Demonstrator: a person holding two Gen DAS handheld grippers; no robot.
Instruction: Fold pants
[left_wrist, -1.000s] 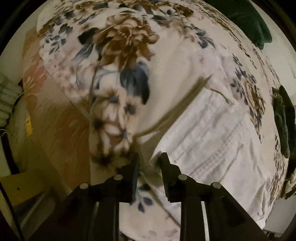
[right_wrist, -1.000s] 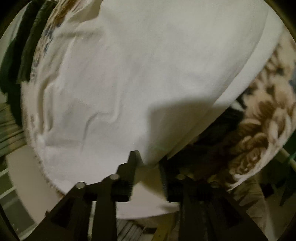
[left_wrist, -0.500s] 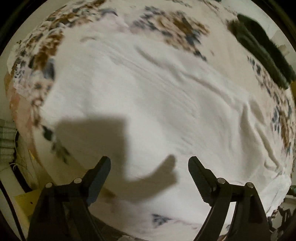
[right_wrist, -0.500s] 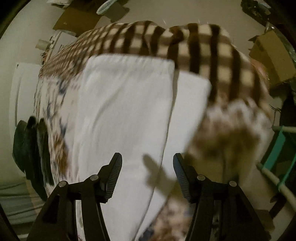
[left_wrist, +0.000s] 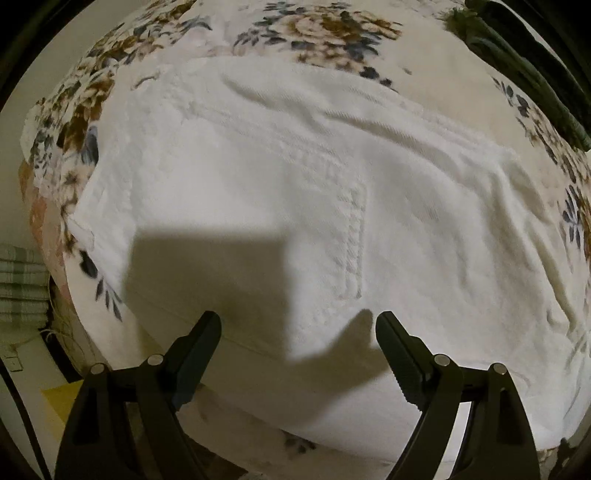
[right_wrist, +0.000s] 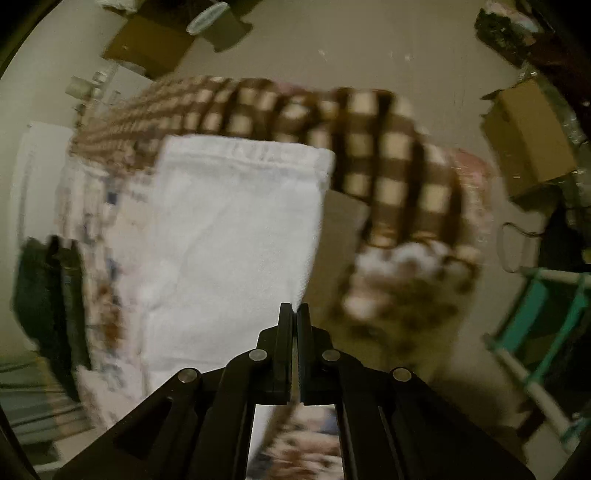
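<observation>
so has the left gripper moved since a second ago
Yes. The left gripper was shut at the white pants' edge over the floral blanket; now it hangs open over the pants' middle, nearer the dark green cloth.

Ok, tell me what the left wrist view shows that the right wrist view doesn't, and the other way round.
Left wrist only: the left claw, open above the white pants, and a stitched seam across the cloth.

Right wrist only: the right claw, shut at the pants' edge, whether it pinches the cloth cannot be told; a brown checked blanket; a cardboard box on the floor; a teal frame.

Both: the white pants, the floral bedspread under them, and dark green clothing at its edge.
</observation>
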